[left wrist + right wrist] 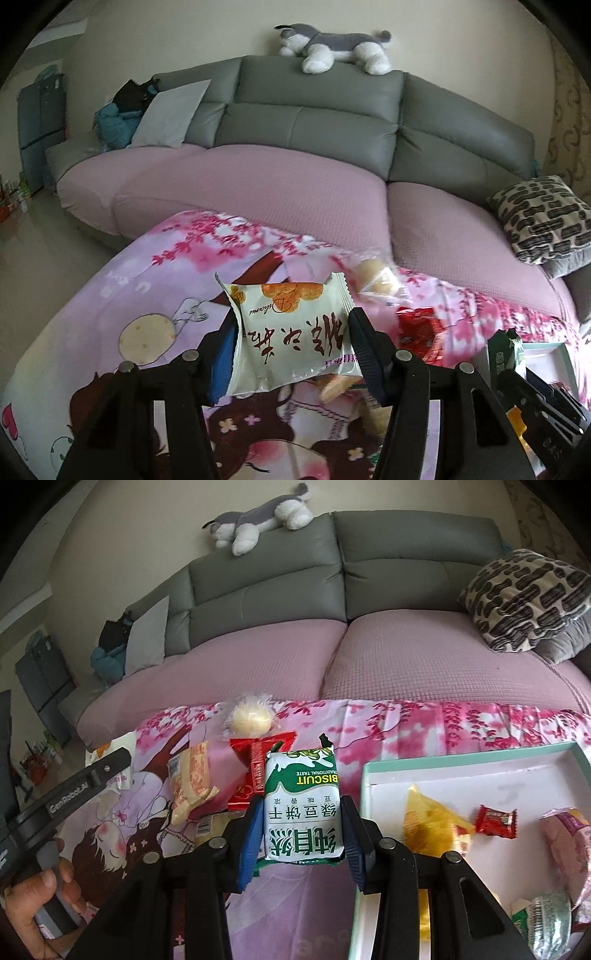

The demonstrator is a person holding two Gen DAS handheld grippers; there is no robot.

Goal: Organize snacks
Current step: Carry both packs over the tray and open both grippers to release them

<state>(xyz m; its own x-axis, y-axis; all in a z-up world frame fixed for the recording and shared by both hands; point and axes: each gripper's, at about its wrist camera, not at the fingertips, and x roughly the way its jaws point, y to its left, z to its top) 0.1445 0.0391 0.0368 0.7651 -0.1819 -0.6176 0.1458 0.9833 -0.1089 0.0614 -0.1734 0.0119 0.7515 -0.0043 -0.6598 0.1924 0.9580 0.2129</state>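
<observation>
White wrapper first: my left tongs (293,343) are clenched on a white pastry packet (291,330), held up over the cartoon-printed pink cloth (110,295) that covers the surface. My right tongs (301,830) grip a green-and-white biscuit pack (302,805), printed "BISCUIT", just left of the pale green tray (461,757). Inside the tray I see a yellow triangular packet (428,823), a small red candy (495,821), a pink wrapped snack (569,834) and a green-and-white packet (543,926) near its front edge. Loose on the cloth lie a red packet (255,775), an orange-patterned wafer packet (192,779) and a clear-wrapped round bun (251,718) at the far edge. Behind stands a grey sofa (314,122) with pink seat covers.
</observation>
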